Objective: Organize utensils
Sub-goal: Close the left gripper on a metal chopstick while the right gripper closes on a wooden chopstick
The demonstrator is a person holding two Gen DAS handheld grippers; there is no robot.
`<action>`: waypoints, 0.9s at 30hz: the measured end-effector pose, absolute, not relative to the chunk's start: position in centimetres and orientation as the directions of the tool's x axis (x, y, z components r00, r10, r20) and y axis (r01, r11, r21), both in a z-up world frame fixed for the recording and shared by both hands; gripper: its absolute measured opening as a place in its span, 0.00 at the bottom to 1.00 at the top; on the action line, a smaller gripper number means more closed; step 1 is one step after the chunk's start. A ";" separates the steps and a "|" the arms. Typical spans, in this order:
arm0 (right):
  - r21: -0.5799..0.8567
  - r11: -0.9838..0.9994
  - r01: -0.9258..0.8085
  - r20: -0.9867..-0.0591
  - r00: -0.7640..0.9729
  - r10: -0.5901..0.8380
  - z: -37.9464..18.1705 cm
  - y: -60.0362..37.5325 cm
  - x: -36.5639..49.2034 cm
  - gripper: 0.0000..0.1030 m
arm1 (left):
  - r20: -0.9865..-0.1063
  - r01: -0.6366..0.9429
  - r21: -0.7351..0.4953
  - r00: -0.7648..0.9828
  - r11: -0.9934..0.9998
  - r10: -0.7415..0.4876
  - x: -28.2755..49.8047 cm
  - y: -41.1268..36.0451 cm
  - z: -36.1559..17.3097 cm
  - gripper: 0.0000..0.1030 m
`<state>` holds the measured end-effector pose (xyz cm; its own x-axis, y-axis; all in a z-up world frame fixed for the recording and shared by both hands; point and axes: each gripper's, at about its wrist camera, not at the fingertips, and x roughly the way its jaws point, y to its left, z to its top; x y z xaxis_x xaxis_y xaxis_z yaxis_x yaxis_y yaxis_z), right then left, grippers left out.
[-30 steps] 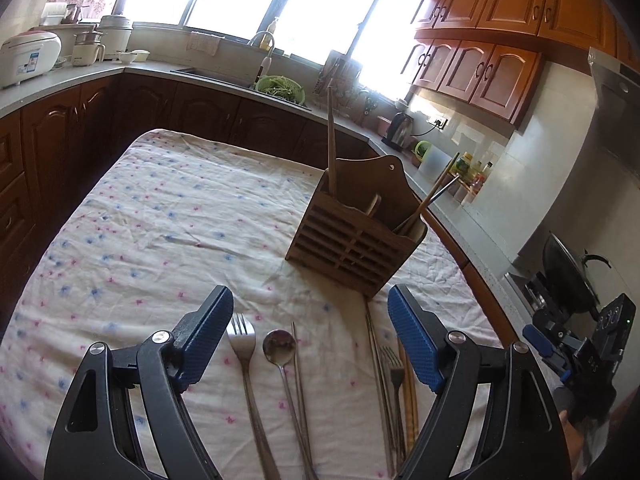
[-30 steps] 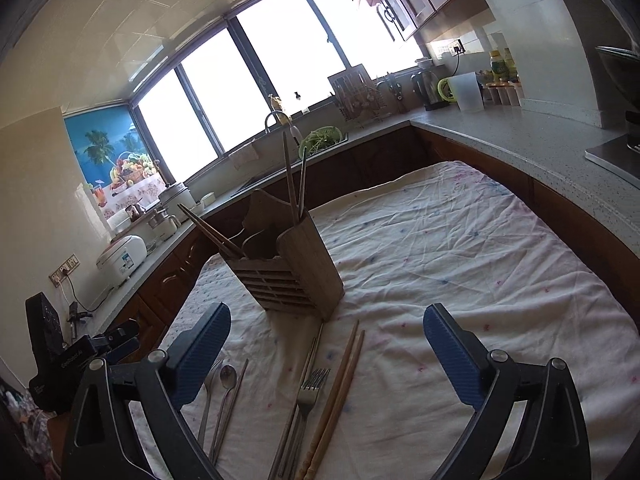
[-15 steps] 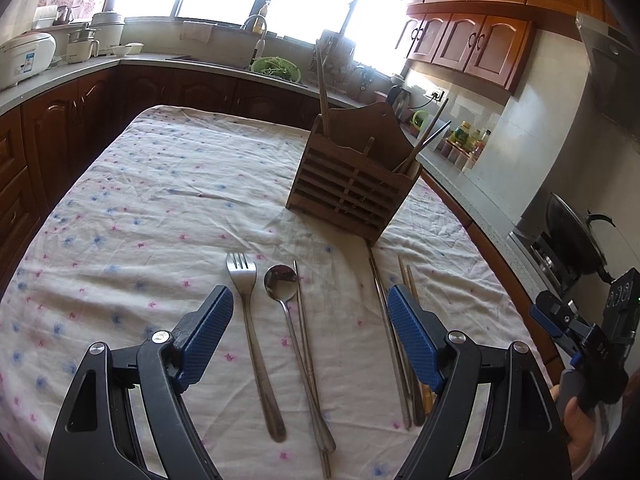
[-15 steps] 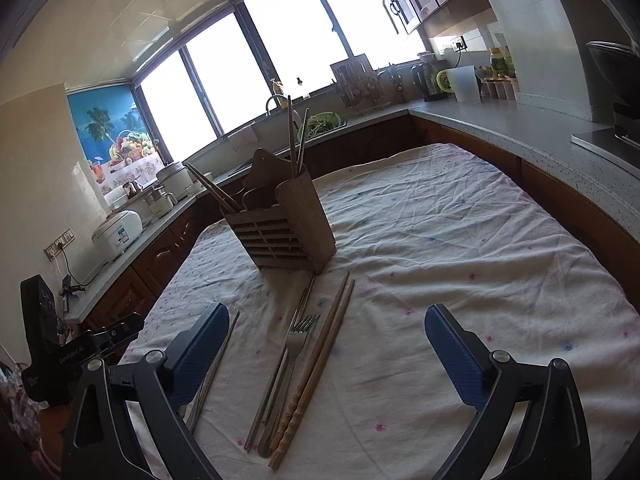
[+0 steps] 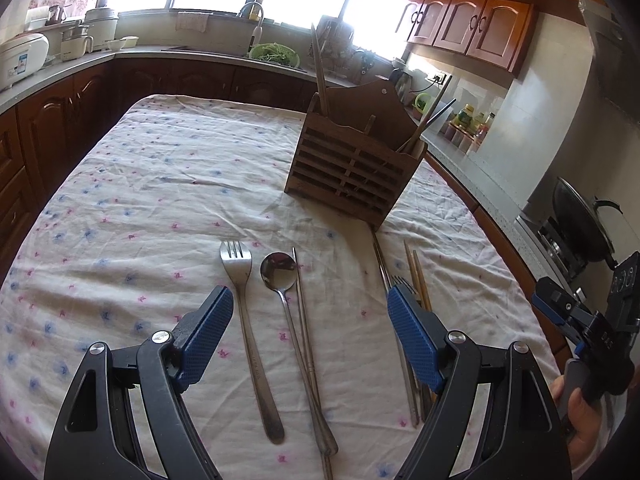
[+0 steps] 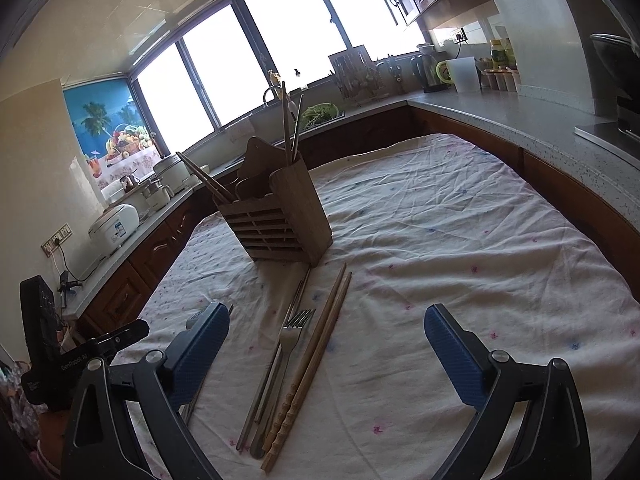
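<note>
Both grippers hang with fingers spread, nothing held: left gripper (image 5: 310, 338) over fork (image 5: 246, 320) and spoon (image 5: 280, 276), right gripper (image 6: 326, 344) over wooden chopsticks (image 6: 316, 354) on the surface. Tightly bunched pieces (risky!) could get pinched together, short of the holder (image 5: 352, 172).

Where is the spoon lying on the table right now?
In the left wrist view, the spoon lies on the tablecloth between a fork on its left and metal chopsticks on its right.

A fork (image 6: 294, 330) and wooden chopsticks (image 6: 316, 354) lie on the tablecloth (image 6: 460, 248) before the slatted wooden holder (image 6: 280, 220).
</note>
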<state>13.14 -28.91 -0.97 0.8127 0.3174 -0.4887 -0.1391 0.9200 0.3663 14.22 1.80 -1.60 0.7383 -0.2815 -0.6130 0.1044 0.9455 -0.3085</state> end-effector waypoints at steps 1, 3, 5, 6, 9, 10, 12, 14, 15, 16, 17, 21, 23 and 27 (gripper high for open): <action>0.364 0.921 -0.138 -0.493 0.810 0.316 -1.0 -28.9 13.4 0.96 | -0.618 0.107 -0.306 0.734 0.946 -0.283 14.5 1.7 -1.6 0.79; 0.362 0.922 -0.135 -0.504 0.804 0.316 -1.0 -28.8 14.0 0.95 | -0.627 0.111 -0.302 0.725 0.947 -0.285 15.2 1.4 -1.7 0.79; 0.368 0.921 -0.130 -0.513 0.797 0.318 -1.2 -28.9 14.6 0.93 | -0.635 0.115 -0.299 0.717 0.947 -0.288 16.0 1.1 -1.8 0.79; 0.368 0.921 -0.127 -0.518 0.795 0.317 -1.3 -29.0 14.8 0.90 | -0.640 0.115 -0.296 0.713 0.948 -0.286 16.4 0.9 -1.9 0.79; 0.368 0.922 -0.118 -0.536 0.783 0.314 -1.5 -29.1 15.8 0.81 | -0.657 0.119 -0.283 0.698 0.952 -0.283 17.6 0.6 -2.1 0.77; 0.371 0.921 -0.115 -0.541 0.779 0.316 -1.6 -29.1 16.1 0.79 | -0.661 0.124 -0.278 0.695 0.953 -0.283 18.0 0.4 -2.1 0.76; 0.375 0.921 -0.108 -0.554 0.770 0.316 -1.9 -29.2 16.8 0.72 | -0.675 0.137 -0.260 0.683 0.956 -0.281 18.9 0.0 -2.2 0.73; 0.377 0.920 -0.105 -0.566 0.760 0.319 -2.1 -29.2 17.5 0.64 | -0.687 0.156 -0.244 0.669 0.957 -0.284 19.9 -0.4 -2.3 0.65; 0.377 0.920 -0.104 -0.574 0.753 0.320 -2.2 -29.1 17.9 0.60 | -0.696 0.167 -0.235 0.659 0.958 -0.286 20.5 -0.6 -2.4 0.61; 0.376 0.921 -0.104 -0.584 0.745 0.322 -2.4 -29.0 18.3 0.58 | -0.705 0.179 -0.226 0.648 0.958 -0.288 21.1 -0.9 -2.5 0.58; 0.375 0.921 -0.104 -0.592 0.738 0.325 -2.5 -28.9 18.7 0.54 | -0.712 0.192 -0.217 0.639 0.957 -0.290 21.7 -1.1 -2.6 0.52; 0.366 0.925 -0.098 -0.635 0.701 0.325 -3.4 -28.4 20.7 0.45 | -0.747 0.219 -0.185 0.602 0.958 -0.282 24.0 -1.6 -3.3 0.43; 0.358 0.929 -0.092 -0.657 0.682 0.321 -4.1 -28.1 21.6 0.38 | -0.766 0.217 -0.177 0.583 0.960 -0.273 25.1 -1.6 -3.8 0.40; 0.333 0.939 -0.089 -0.698 0.646 0.309 -5.3 -27.3 23.7 0.33 | -0.794 0.225 -0.174 0.545 0.959 -0.271 26.4 -1.7 -4.9 0.33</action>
